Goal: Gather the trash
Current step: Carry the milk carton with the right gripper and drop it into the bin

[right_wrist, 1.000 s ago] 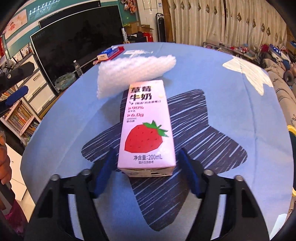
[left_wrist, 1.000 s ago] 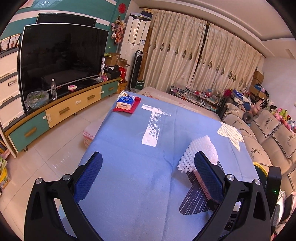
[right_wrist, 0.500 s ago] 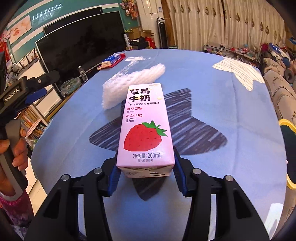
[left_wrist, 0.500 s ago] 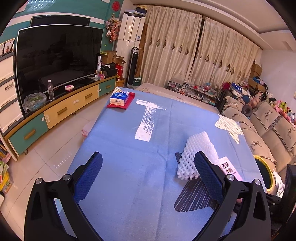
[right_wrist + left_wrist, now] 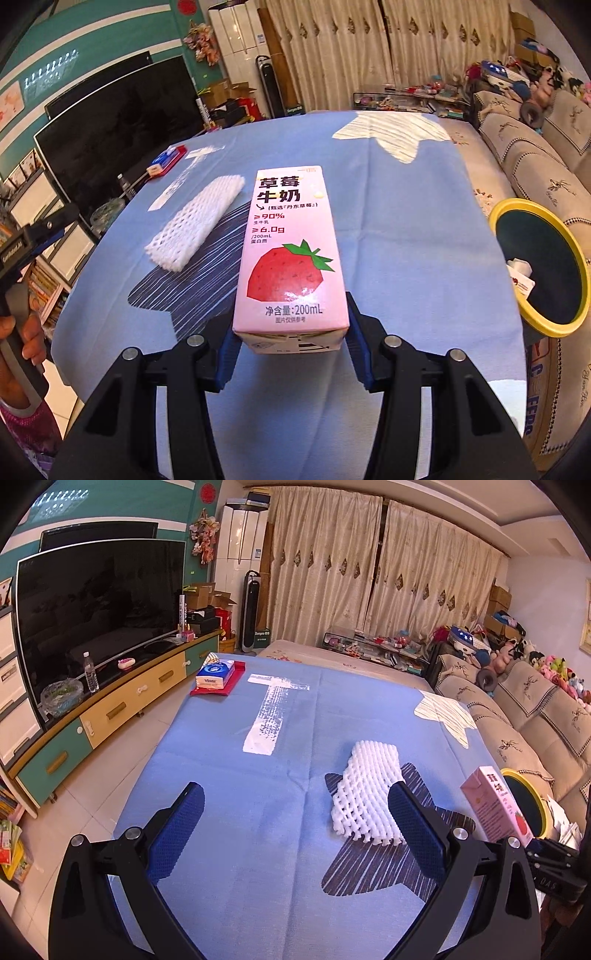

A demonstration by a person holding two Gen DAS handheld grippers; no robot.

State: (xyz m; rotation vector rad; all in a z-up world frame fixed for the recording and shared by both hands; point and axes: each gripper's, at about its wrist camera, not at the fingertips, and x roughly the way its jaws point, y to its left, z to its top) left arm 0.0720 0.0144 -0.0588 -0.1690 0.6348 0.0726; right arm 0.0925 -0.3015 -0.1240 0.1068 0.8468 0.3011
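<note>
While the pink strawberry milk carton [image 5: 291,254] is clamped near its base between the two blue pads of the right gripper [image 5: 291,343], it is held clear of the blue tablecloth [image 5: 406,206], with nearly its whole length projecting forward beyond the fingertips. The jaws are narrowed to the carton's width and pressed against both side faces.

To the right of these jaws, near but apart, the yellow-rimmed trash bin [image 5: 495,218] is seen with its mouth open; some white scraps appear to lie inside already, though what they are cannot be told. Ahead and to the left, the white foam fruit net [image 5: 195,221] lies flat on the cloth over a dark printed star, untouched.

The left gripper [image 5: 295,827] is held with its jaws wide apart and nothing between them. The foam net [image 5: 364,794] lies just inside and ahead of its right finger, not visibly gripped or touched. Farther to the right the lifted carton [image 5: 495,805] is seen tilted beside the bin [image 5: 517,775]. Far ahead and to the left, a blue tissue pack [image 5: 216,674] rests on a red mat.

The task is judged partly done: the carton is picked up but not yet dropped, and the foam net remains to be collected.
</note>
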